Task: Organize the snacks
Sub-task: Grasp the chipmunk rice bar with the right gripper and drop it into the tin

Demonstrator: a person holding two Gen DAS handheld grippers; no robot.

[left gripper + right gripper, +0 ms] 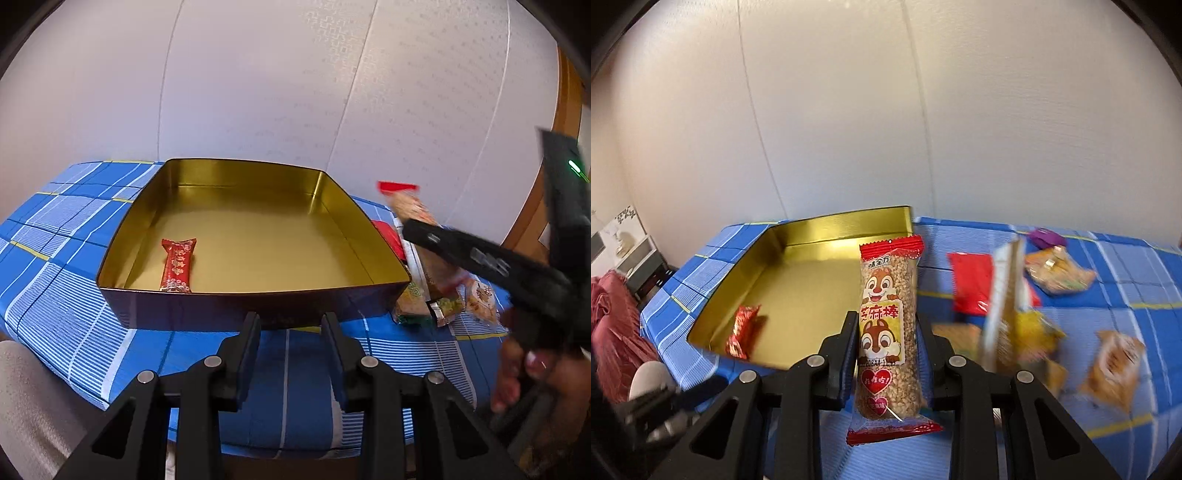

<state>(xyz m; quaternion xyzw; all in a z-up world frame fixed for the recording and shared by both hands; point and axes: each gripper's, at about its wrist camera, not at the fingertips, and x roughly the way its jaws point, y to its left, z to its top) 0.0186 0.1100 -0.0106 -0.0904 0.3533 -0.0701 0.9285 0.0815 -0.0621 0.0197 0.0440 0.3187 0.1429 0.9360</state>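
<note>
Gold tin, blue plaid cloth, lots of red wrappers

The tin (255, 236) is shiny gold inside and dark outside, on a cloth (66, 258) of blue plaid with white stripes and thin yellow lines. The bar (178, 265) in the tin is red with a silvery print. The stick (888, 325) is speckled tan with red ends, cartoon squirrels, a yellow label and red hearts. Both grippers (291, 325) (888, 332) are plain black. Loose packets: one flat red (971, 282), one purple (1047, 238), one orange (1115, 363). Wall (295, 92) is off-white.
</note>
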